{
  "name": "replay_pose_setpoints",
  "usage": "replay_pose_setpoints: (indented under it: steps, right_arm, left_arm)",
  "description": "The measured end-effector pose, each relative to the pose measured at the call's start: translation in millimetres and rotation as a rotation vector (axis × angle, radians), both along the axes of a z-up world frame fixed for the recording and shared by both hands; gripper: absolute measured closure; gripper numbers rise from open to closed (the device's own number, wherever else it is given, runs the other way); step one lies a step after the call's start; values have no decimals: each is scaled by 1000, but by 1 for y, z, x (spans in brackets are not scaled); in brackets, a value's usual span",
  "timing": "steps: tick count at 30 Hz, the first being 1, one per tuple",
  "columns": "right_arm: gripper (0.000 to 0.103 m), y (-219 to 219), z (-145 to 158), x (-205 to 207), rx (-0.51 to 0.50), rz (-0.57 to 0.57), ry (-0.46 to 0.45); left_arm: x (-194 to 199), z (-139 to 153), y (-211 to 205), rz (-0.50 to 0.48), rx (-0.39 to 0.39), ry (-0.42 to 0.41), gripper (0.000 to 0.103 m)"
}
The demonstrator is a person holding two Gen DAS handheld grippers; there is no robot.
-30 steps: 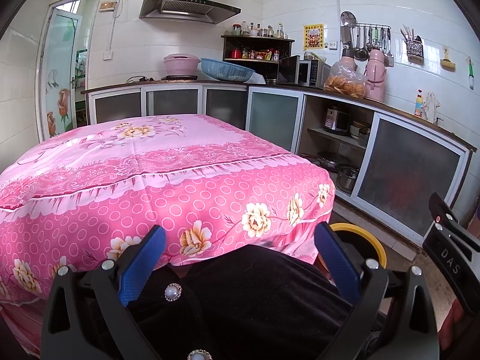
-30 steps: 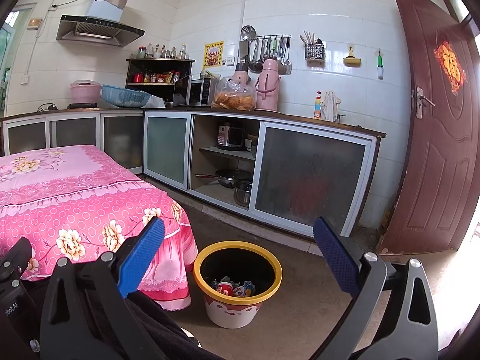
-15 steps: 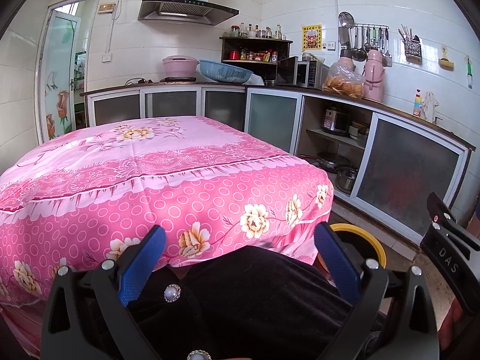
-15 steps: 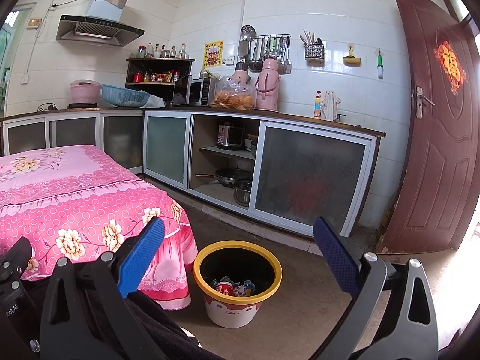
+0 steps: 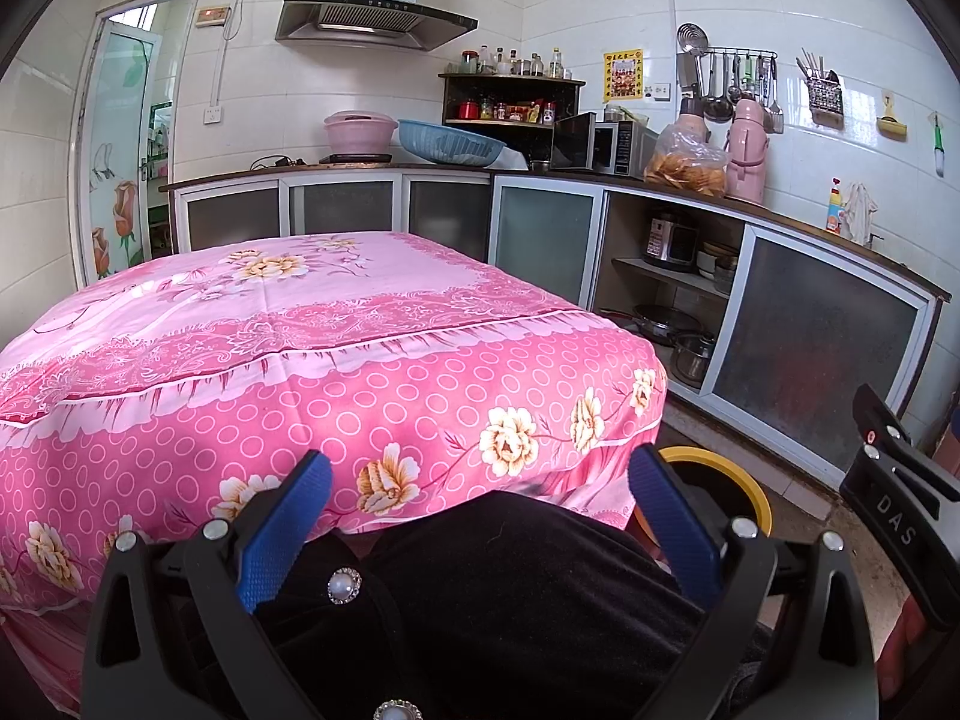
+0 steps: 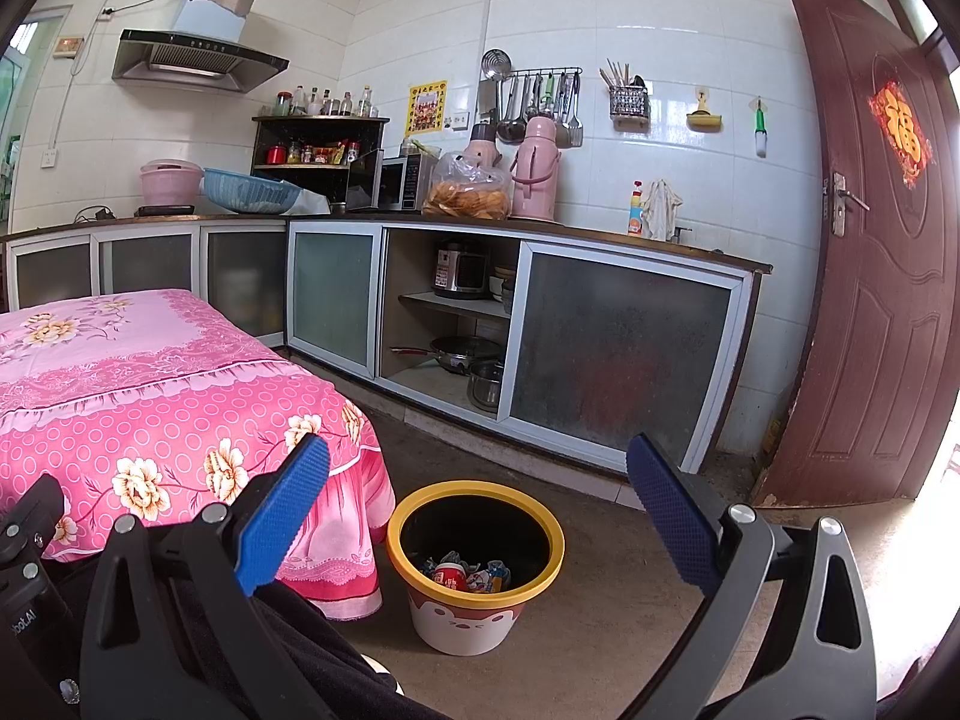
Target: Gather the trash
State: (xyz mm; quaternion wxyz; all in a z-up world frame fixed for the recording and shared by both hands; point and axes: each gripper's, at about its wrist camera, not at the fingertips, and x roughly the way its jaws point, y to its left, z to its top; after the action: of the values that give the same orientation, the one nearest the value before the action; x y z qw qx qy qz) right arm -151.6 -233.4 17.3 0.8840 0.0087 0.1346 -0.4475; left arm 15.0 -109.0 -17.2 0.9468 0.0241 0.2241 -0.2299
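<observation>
A yellow-rimmed trash bin [image 6: 474, 606] stands on the floor beside the table, with several wrappers and a red-and-white cup [image 6: 451, 576] inside. Its rim also shows in the left wrist view [image 5: 729, 471]. My right gripper [image 6: 477, 495] is open and empty, held above and in front of the bin. My left gripper [image 5: 480, 504] is open and empty, low in front of the table [image 5: 258, 324], which wears a pink floral cloth. No trash shows on the tabletop.
Dark clothing [image 5: 516, 600] fills the space under the left gripper. Kitchen cabinets [image 6: 618, 348] with pots run along the wall. A brown door [image 6: 870, 276] stands at the right. The other gripper's body [image 5: 900, 504] shows at the right edge.
The left wrist view has shifted very slightly; nothing else moved. Both grippers stay open and empty.
</observation>
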Motion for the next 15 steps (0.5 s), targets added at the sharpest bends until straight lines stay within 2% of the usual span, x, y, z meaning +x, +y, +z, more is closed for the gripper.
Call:
replay_pose_setpoints:
  steps: [15]
  right_arm:
    - [8, -1, 1, 0, 1, 0, 0]
  left_arm:
    - [0, 1, 0, -5, 3, -1, 8]
